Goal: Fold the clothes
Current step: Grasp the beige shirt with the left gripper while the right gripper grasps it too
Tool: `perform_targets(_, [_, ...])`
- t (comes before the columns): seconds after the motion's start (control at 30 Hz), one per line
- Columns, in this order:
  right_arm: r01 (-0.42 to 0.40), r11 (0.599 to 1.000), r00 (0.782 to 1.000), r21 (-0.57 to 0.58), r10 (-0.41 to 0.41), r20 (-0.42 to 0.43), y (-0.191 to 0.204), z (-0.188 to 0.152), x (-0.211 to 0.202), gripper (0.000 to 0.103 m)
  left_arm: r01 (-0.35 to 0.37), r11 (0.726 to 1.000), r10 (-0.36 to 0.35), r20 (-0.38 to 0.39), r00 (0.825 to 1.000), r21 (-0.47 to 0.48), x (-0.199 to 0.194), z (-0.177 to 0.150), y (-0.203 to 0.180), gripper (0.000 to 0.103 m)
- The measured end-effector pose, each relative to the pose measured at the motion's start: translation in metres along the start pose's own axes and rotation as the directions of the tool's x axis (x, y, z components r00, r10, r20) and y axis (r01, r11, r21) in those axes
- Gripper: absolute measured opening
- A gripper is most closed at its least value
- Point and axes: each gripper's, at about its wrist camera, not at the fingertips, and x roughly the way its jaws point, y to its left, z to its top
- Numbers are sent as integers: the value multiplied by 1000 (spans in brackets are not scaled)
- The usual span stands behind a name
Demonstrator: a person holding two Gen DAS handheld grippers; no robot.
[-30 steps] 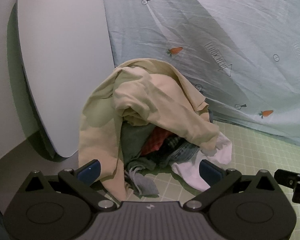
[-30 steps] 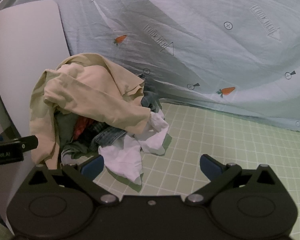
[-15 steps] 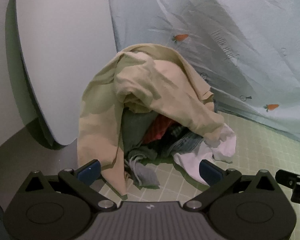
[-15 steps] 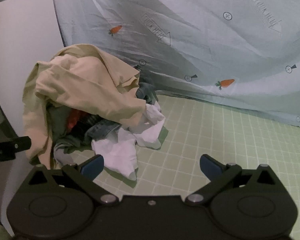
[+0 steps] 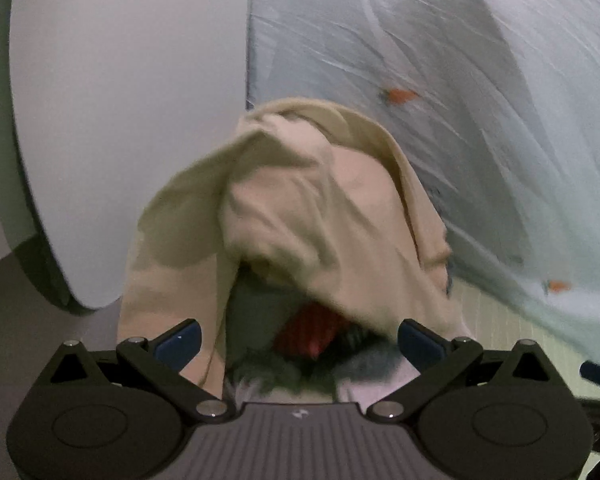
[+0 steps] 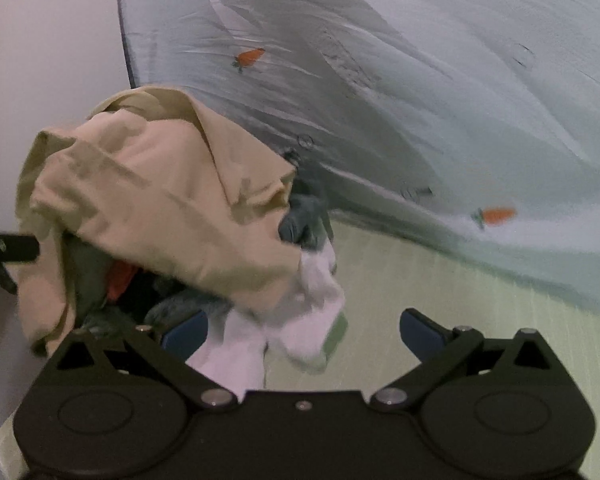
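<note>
Clothes pile [image 5: 300, 248] sits on green grid mat [image 6: 440, 288] w/ beige shirt [image 6: 160, 208] on top: soft, light, will drape. Left gripper [image 5: 298, 338] & right gripper [image 6: 304, 332] both spread wide, holding nothing. Pinch shirt's hem edge, I'd say.

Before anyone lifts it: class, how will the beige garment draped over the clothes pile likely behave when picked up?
Probably floppy: the beige garment sags in soft folds over the pile. Likely light, since it looks thin. It may drag the white garment along, as the two overlap.
</note>
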Motion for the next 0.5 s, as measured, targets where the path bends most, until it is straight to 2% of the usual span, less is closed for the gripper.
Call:
perform_targets(0.17, [-38, 996, 998, -79, 41, 37, 2, 54, 59, 103, 3, 993, 1, 37, 999, -116, 28, 46, 9, 98])
perform_targets(0.33, [-128, 975, 982, -180, 150, 114, 23, 119, 115, 100, 55, 962, -37, 73, 997, -267, 54, 79, 25, 90])
perform_targets(0.4, [-179, 961, 968, -208, 210, 137, 34, 136, 134, 94, 58, 951, -37, 73, 997, -305, 68, 87, 28, 78])
perform_targets(0.43, [-201, 955, 961, -219, 236, 145, 40, 145, 144, 89, 48, 946, -28, 70, 997, -320, 75, 90, 29, 75])
perform_targets(0.47, [-221, 950, 955, -221, 257, 148, 44, 150, 154, 86, 29, 944, -9, 63, 998, -327, 82, 91, 30, 67])
perform_targets(0.5, [-241, 945, 949, -220, 277, 150, 48, 154, 163, 76, 14, 945, 5, 57, 998, -326, 87, 92, 30, 59])
